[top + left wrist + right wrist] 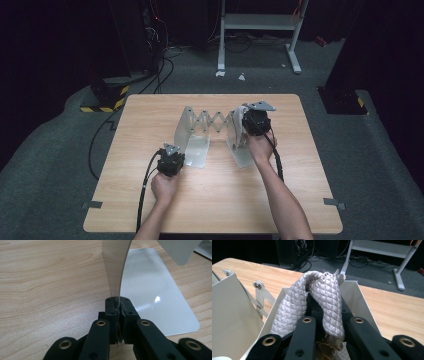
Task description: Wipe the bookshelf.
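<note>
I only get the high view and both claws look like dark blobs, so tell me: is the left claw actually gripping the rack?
Observer: Yes. The left claw is shut on the bottom edge of an upright rack plate.
Operator: And the right one, what's that pale stuff at it?
Observer: A quilted grey cloth, folded over and pinched by the right claw.
Operator: Where is the cloth relative to the rack?
Observer: It is draped over the top edge of the rack's end plate, beside the scissor links.
</note>
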The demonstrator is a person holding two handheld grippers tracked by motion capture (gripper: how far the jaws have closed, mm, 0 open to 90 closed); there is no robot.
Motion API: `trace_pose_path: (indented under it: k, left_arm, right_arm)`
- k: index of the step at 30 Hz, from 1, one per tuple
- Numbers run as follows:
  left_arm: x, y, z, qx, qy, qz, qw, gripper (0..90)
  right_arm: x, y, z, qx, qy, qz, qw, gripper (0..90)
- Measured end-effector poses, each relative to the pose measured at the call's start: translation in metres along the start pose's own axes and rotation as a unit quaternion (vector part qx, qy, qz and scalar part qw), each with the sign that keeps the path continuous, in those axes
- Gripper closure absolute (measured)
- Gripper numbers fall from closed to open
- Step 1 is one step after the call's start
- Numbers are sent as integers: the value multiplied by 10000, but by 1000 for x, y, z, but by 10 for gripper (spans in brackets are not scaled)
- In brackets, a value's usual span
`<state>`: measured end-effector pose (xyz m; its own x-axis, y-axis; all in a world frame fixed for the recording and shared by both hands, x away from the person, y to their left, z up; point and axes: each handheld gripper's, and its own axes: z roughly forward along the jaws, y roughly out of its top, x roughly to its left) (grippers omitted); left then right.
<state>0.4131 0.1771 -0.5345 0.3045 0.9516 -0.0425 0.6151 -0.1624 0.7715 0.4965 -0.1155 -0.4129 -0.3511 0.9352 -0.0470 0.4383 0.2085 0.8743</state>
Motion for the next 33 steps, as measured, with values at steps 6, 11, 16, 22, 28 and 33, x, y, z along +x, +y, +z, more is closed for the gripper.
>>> trace_pose_path:
  k: [6,11,16,22,28,33]
  left_arm:
    - [0,0,0,0,4,3,10000,854]
    - [0,0,0,-3,12,10,10000,854]
    - [0,0,0,-1,11,5,10000,854]
    - [0,0,0,-2,11,4,10000,854]
    - [0,0,0,-1,12,8,10000,854]
    - [0,0,0,0,4,1,10000,854]
  right_arm:
    - [1,-20,12,224,36,-17,9997,819]
    - [1,-42,23,426,91,72,9990,818]
    - [1,-57,30,587,98,37,9982,818]
    - [1,-78,40,871,110,80,9961,818]
    - [-1,-93,49,1111,128,117,9937,819]
    - [-2,-87,43,1003,120,142,9948,819]
